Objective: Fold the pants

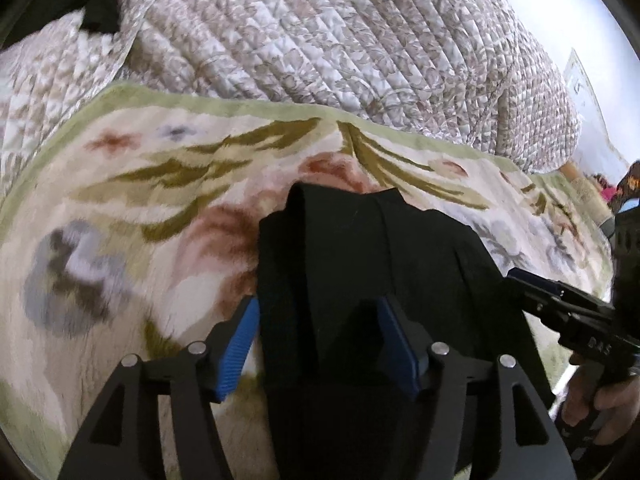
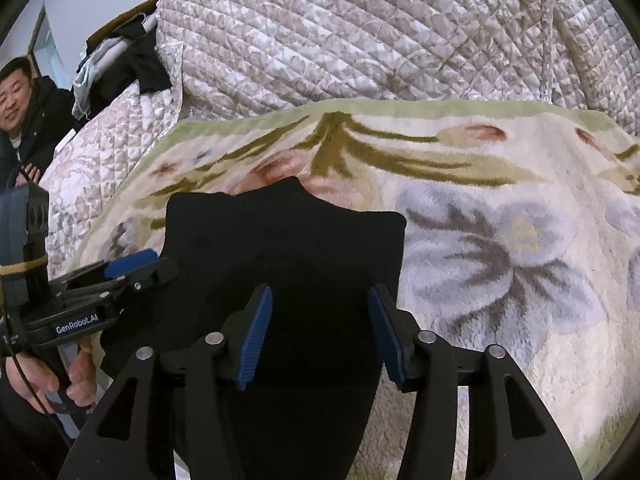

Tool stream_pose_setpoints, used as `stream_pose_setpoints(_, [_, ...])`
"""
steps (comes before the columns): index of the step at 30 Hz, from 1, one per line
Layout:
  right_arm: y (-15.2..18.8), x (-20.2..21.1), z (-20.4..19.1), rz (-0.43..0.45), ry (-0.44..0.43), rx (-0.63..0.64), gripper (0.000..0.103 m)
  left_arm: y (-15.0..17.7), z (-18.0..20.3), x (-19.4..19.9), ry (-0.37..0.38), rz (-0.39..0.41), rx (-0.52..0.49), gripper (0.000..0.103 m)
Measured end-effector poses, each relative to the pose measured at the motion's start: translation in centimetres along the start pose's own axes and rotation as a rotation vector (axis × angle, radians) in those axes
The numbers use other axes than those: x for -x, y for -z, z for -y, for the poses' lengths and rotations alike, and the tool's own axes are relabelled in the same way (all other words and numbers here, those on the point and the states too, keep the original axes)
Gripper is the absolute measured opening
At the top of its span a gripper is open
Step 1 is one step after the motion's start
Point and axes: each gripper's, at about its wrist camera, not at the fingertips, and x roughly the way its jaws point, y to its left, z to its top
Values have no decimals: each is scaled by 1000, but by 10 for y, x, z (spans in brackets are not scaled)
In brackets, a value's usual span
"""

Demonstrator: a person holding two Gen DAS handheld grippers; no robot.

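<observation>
Black pants (image 1: 340,248) lie folded on a floral fleece blanket (image 1: 160,184), their far edge bunched into a few peaks. My left gripper (image 1: 320,344) is low over their near part, its blue pads (image 1: 240,344) spread apart with the cloth lying loose between them. From the right, the other gripper's tip (image 1: 516,276) reaches the pants' edge. In the right wrist view the pants (image 2: 280,232) fill the middle. My right gripper (image 2: 320,334) stands open over them, pads clear of the cloth. The left gripper (image 2: 160,264) meets the pants from the left.
A quilted patterned bedspread (image 2: 360,40) is heaped behind the blanket (image 2: 500,240). Dark clothes (image 2: 140,64) hang on a rail at the back left. A person in a dark jacket (image 2: 36,120) stands at the far left. A hand (image 1: 600,400) holds the right gripper's handle.
</observation>
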Motion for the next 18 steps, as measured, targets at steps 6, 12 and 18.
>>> stream_pose_setpoints(6, [7,10,3,14,-10,-23,53,12,3,13,12,19,-42,65])
stream_pose_setpoints(12, [18,14,1,8,-13,-25,53,17,11,22,49,36,-49,51])
stream_pose_setpoints(18, [22,18,-1,22,-29,-35,53,29,17,22,47,24,-76,41])
